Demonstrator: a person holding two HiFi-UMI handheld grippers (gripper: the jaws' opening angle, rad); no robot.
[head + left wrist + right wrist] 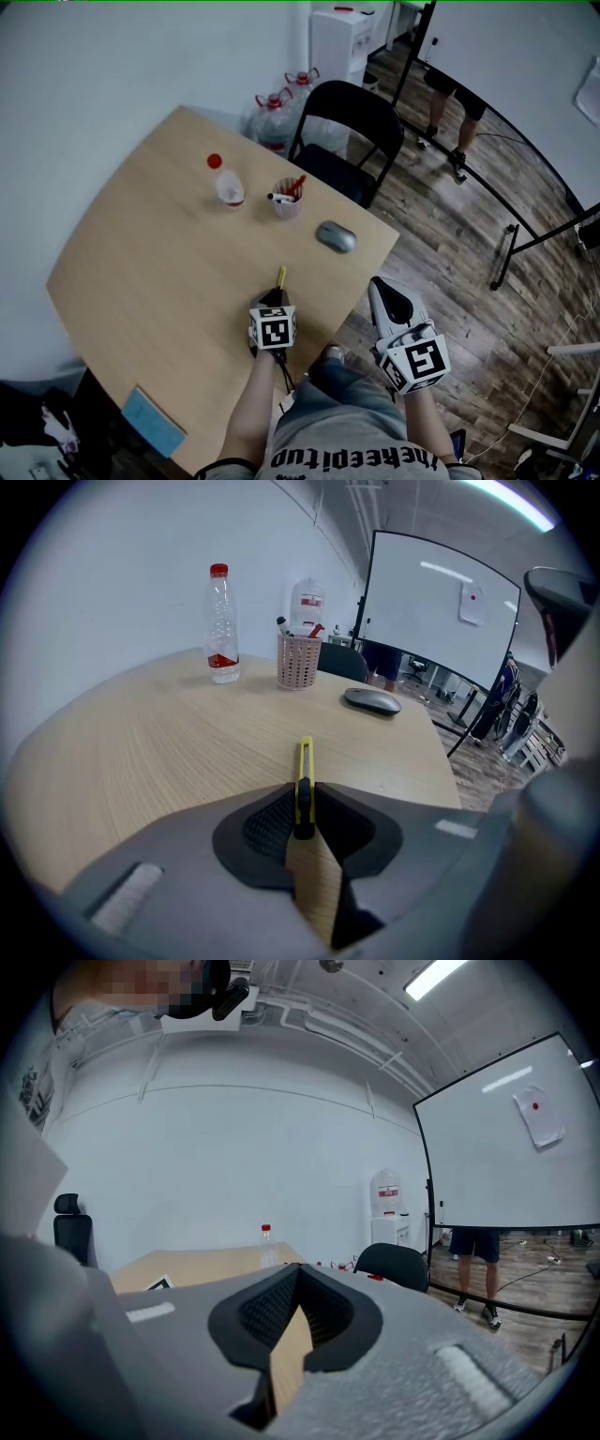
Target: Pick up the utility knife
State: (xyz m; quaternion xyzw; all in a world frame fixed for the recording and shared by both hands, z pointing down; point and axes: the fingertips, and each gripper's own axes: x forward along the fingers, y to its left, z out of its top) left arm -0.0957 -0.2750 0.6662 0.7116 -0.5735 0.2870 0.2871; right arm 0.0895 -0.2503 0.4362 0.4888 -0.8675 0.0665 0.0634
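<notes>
A yellow utility knife [305, 766] with a black rear end lies on the light wooden table [141, 262], pointing away from me. In the head view only its yellow tip [280, 276] shows past the left gripper [276, 298]. In the left gripper view, the left gripper [302, 808] tilts down with both pads against the knife's black end, shut on it. The right gripper [377, 286] hangs off the table's right edge over the floor. Its jaws [298, 1269] meet at the tips with nothing between them.
Farther back on the table stand a clear bottle with a red cap [229, 187], a pink pen cup [286, 200] and a grey mouse [336, 236]. A blue pad [155, 422] lies at the near left corner. A black chair [342, 131] and water jugs [277, 108] stand behind.
</notes>
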